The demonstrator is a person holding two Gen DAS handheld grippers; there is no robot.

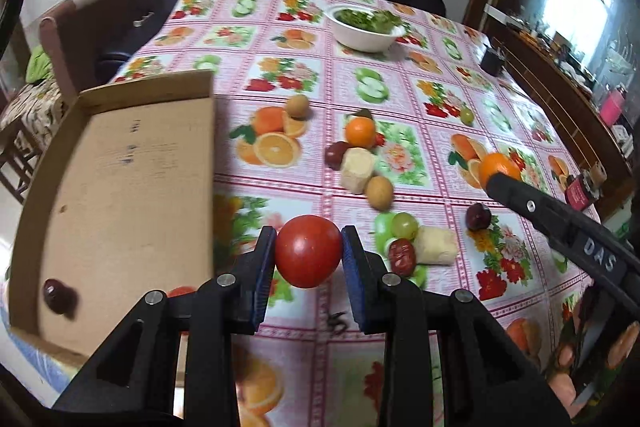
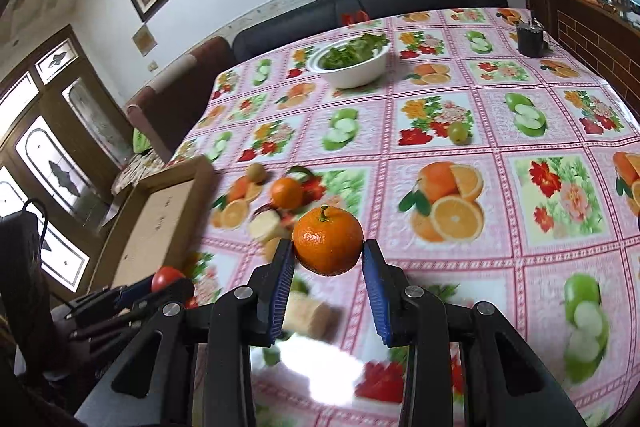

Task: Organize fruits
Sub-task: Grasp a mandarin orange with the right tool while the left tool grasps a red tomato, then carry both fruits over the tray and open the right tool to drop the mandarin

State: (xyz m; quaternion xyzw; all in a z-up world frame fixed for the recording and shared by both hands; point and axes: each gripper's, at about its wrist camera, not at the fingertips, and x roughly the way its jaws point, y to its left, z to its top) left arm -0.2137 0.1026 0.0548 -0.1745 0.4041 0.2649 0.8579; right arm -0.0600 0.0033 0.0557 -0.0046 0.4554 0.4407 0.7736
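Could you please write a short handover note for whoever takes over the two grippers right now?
Left gripper: shut on the tomato, held above the table beside the cardboard box.
Right gripper: shut on a mandarin, lifted over the tablecloth.
Done: one dark red fruit already lies in the box.
Left on the table: another mandarin, two brown round fruits, green grapes, red dates, a dark plum and two pale peeled chunks.
Next, probably: drop both held fruits in the box, then collect the rest.
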